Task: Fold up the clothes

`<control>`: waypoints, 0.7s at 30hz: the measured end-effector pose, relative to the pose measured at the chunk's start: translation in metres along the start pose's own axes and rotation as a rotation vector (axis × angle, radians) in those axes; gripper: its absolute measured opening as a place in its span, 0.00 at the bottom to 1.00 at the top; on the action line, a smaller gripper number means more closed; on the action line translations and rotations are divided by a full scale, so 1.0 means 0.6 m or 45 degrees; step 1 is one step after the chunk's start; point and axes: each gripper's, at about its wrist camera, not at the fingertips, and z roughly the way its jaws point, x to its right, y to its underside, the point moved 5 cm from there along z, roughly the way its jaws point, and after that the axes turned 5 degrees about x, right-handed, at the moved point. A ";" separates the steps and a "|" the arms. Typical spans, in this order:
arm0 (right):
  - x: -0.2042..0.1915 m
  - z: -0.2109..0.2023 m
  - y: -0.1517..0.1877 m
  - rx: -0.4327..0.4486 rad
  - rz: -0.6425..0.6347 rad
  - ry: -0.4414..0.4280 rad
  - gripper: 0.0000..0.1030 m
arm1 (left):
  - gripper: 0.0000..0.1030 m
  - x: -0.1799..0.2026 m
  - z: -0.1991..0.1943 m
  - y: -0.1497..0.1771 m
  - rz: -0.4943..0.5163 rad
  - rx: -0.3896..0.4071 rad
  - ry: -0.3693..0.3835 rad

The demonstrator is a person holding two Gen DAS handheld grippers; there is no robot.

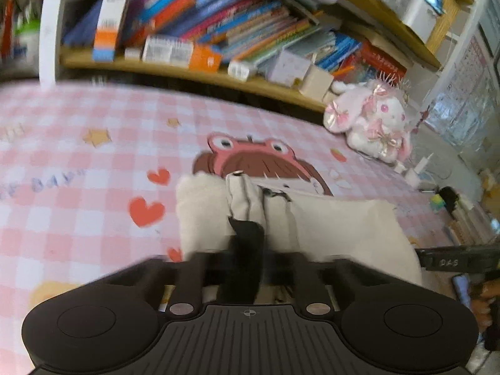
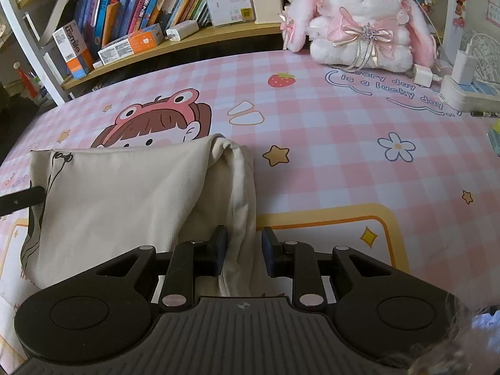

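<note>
A cream garment (image 2: 125, 193) is lying partly folded on the pink checked bench (image 2: 328, 143), its long axis running left to right between the 2 tongs. The left tongs (image 1: 247, 234) are clenching on the garment's left end, where the cloth is bunching into pleats around a dark strip; the fingers are standing together with fabric pinched between them. The right tongs (image 2: 242, 250) are sitting at the near right edge, where a thick rolled fold of cloth is passing between the 2 pads; the left pad is touching it, but I cannot tell whether the right pad is pressing, so the grip there is looking loose at best. In the right view, the left tongs' tip is showing at the garment's far left edge, so each hand is owning 1 end, and the coming fold is likely depending on lifting both ends together across the short axis. A plush rabbit (image 2: 359, 22) is sitting at the far right, well apart from the cloth. On the shelf (image 2: 187, 40) behind the bench, books and small boxes are standing in a row.
</note>
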 end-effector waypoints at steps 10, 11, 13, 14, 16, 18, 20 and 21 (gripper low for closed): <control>-0.002 0.005 -0.003 -0.013 0.002 0.024 0.22 | 0.10 -0.062 0.046 0.003 -0.263 -0.058 0.025; -0.002 0.004 -0.004 -0.014 0.002 0.027 0.22 | 0.10 -0.058 0.041 0.002 -0.236 -0.044 0.033; 0.001 -0.002 -0.010 0.007 0.018 0.039 0.23 | 0.14 -0.054 0.032 -0.007 -0.214 -0.017 0.075; 0.003 -0.011 -0.016 0.038 0.045 0.042 0.25 | 0.17 -0.053 0.027 -0.012 -0.213 -0.001 0.099; 0.007 -0.025 -0.028 0.091 0.100 0.023 0.26 | 0.27 -0.058 0.025 -0.022 -0.217 0.028 0.122; 0.006 -0.035 -0.041 0.130 0.157 -0.036 0.26 | 0.26 -0.067 0.034 -0.026 -0.239 0.025 0.116; 0.000 -0.037 -0.053 0.144 0.206 -0.089 0.26 | 0.20 -0.070 0.040 -0.027 -0.279 0.021 0.144; -0.005 -0.033 -0.058 0.135 0.219 -0.103 0.26 | 0.05 -0.065 0.035 -0.029 -0.289 0.034 0.181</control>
